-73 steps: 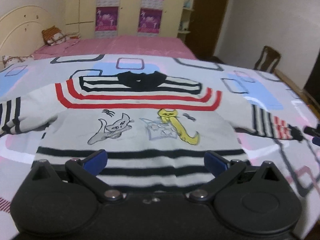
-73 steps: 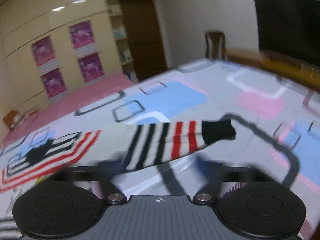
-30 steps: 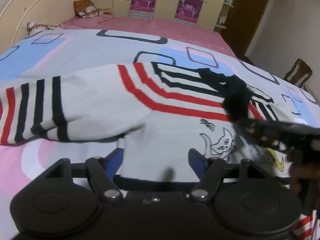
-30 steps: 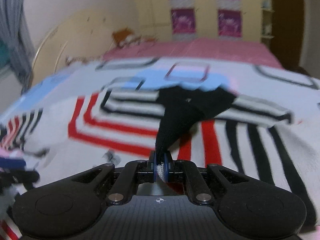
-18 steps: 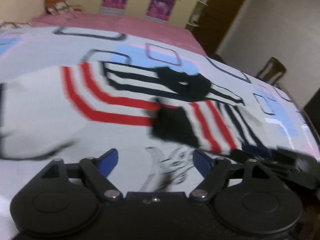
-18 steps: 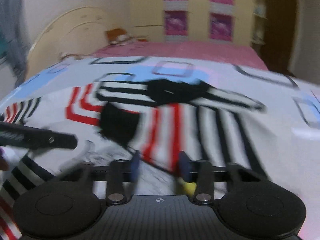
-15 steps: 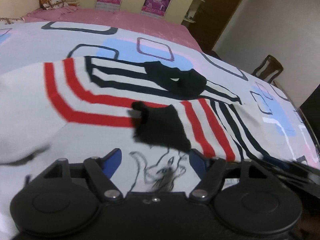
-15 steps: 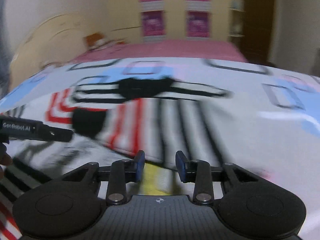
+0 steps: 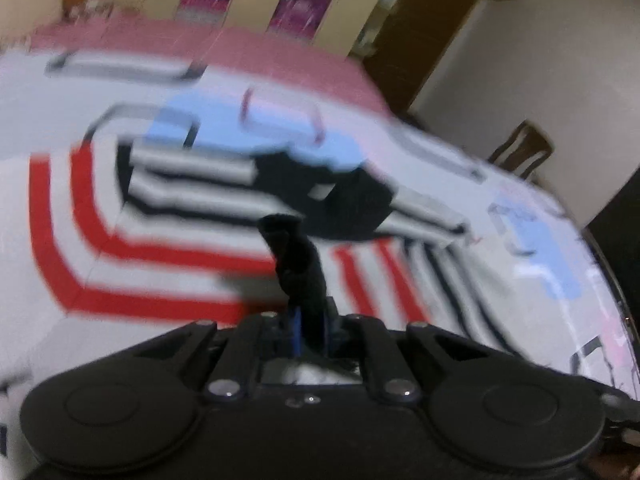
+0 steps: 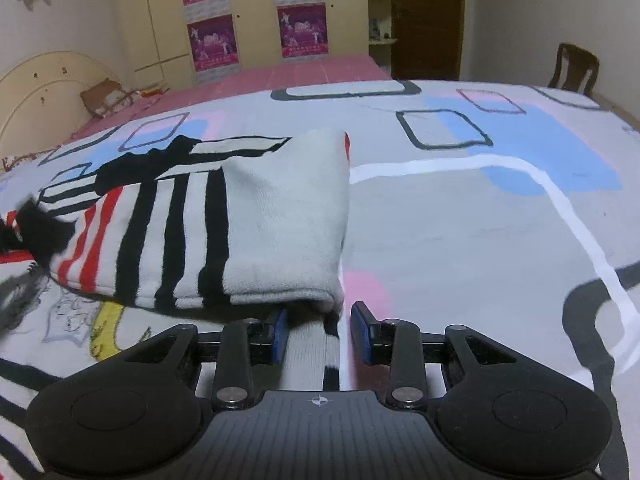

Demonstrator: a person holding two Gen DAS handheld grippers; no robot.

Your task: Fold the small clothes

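- Small sweater point(image 10: 276, 216) lies flat on the bedspread point(image 10: 460, 240), white w/ black + red stripes, black collar point(image 9: 340, 200) near its top.
- R sleeve point(image 10: 180, 236) folded across the chest; its black cuff point(image 9: 296, 268) lies over the red stripes.
- Yellow cat print point(image 10: 106, 326) shows just below the folded sleeve.
- Left gripper point(image 9: 310, 334): fingers clenched on the black cuff, fabric pinched between blue pads; that view is motion-blurred.
- Right gripper point(image 10: 320, 334): fingers parted, released; the sweater's side edge lies between them, pads point(image 10: 362, 334) not pressing the cloth.
- Beyond: pink bed cover point(image 10: 300, 72), headboard point(image 10: 36, 92), wardrobe w/ purple posters point(image 10: 256, 16), brown door point(image 10: 426, 16), wooden chair point(image 10: 574, 66).
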